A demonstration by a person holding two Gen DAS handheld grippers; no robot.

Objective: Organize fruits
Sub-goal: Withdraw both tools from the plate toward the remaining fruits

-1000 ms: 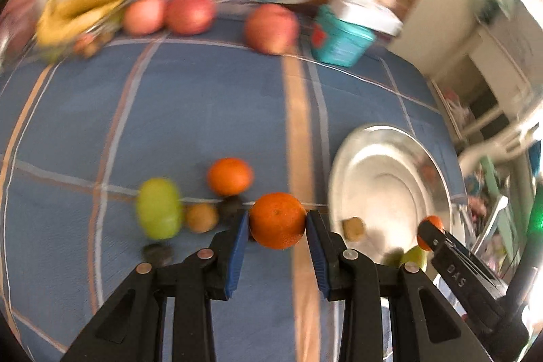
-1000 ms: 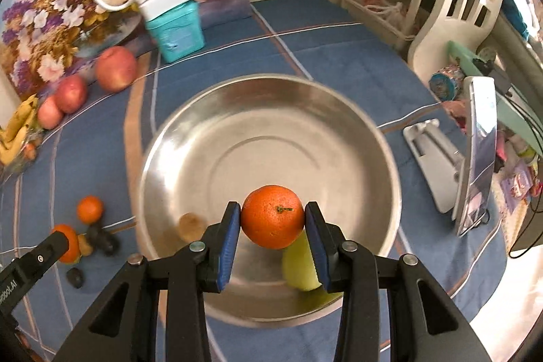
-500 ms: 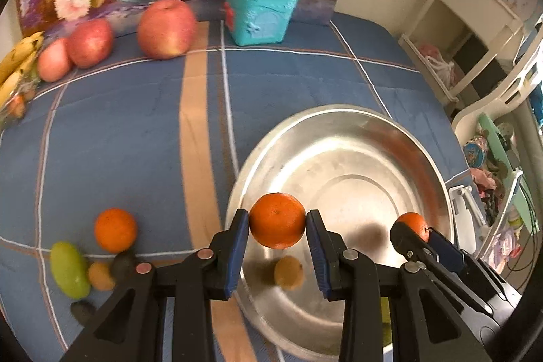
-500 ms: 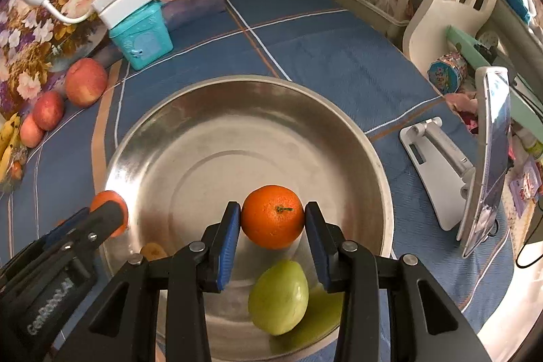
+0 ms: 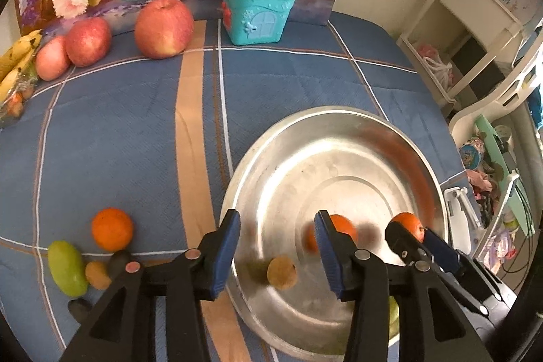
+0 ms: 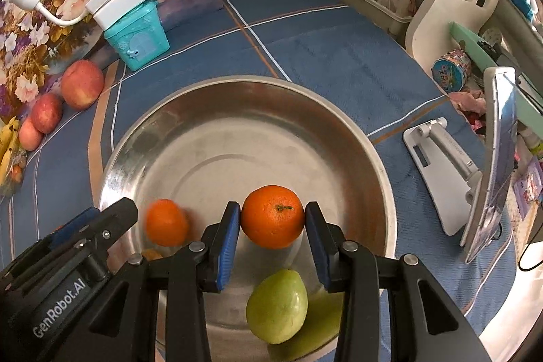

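Observation:
My left gripper is open above the near left rim of the steel bowl. An orange lies blurred inside the bowl behind its right finger; it also shows in the right wrist view. My right gripper is shut on another orange over the bowl. A green fruit and a small brown fruit lie in the bowl. An orange, a green fruit and small dark and brown fruits lie on the cloth at left.
Three red apples and bananas sit at the back left by a flower painting. A teal box with a white power strip stands behind. A white phone stand holding a tablet is right of the bowl.
My left gripper opened and let its orange fall into the bowl, where it is rolling. My right gripper still holds its orange over the bowl.

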